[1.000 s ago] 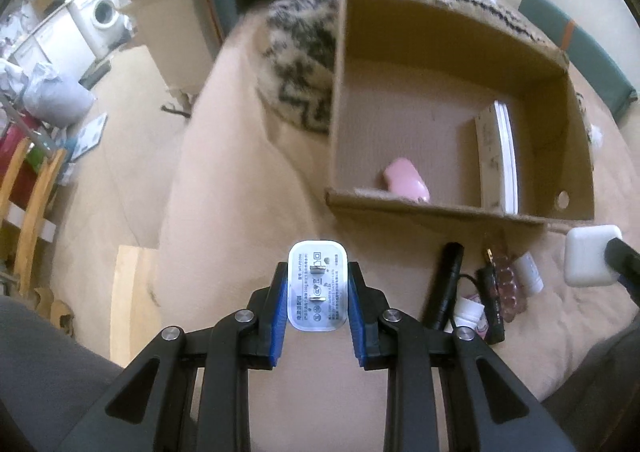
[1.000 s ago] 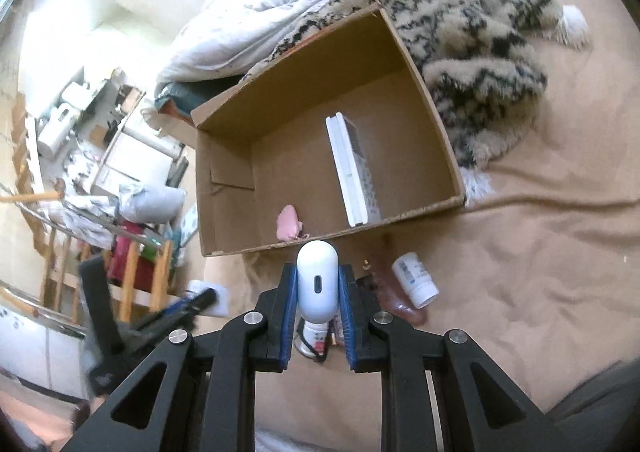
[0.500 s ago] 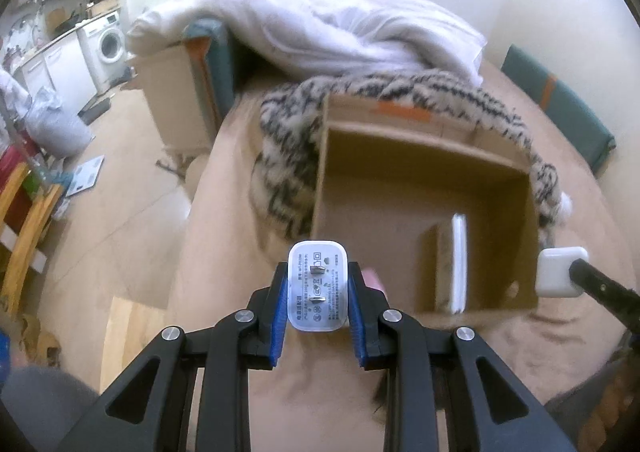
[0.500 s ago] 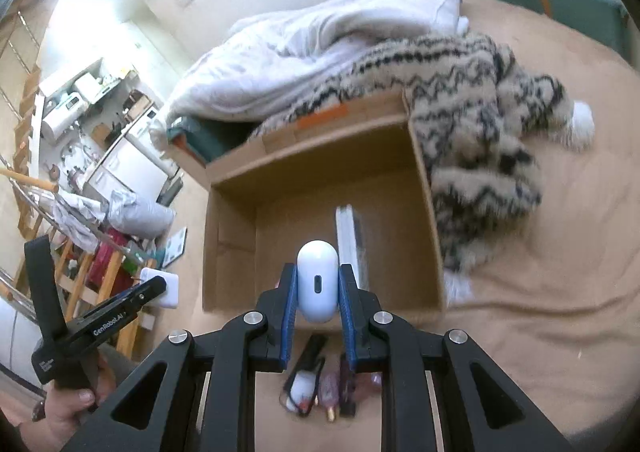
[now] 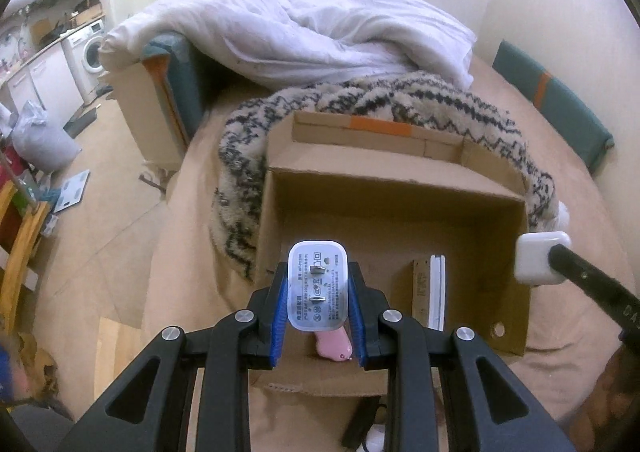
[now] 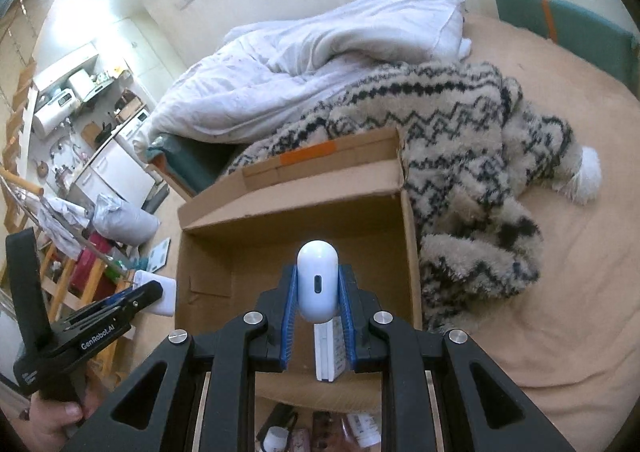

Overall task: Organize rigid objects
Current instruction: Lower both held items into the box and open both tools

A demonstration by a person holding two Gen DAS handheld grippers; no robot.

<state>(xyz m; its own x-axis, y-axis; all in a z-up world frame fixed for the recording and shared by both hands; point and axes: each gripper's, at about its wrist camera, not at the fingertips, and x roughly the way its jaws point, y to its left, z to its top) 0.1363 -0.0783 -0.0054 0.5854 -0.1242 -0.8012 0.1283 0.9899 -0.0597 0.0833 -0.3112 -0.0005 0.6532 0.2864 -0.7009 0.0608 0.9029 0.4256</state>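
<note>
In the left wrist view my left gripper (image 5: 318, 279) is shut on a white wall charger (image 5: 318, 302), prongs facing the camera, held above the near left part of an open cardboard box (image 5: 396, 180). Inside the box lie a pink object (image 5: 334, 346) and a flat white box on edge (image 5: 436, 292). In the right wrist view my right gripper (image 6: 317, 294) is shut on a white rounded case (image 6: 317, 280) over the same cardboard box (image 6: 288, 208), just above the flat white box (image 6: 328, 352). The left gripper (image 6: 158, 296) shows at the left there, in a person's hand (image 6: 52, 418).
The box sits on a tan bed sheet (image 6: 560, 312), against a patterned fleece blanket (image 6: 472, 180) and a white duvet (image 5: 320, 36). Small bottles and a black item (image 6: 320, 432) lie on the sheet before the box's near wall. The bed's edge and floor (image 5: 92, 220) are to the left.
Both grippers have risen and moved forward with their loads, from over the sheet in front of the box to over its inside. The loose items on the sheet have slipped to the bottom edge.
</note>
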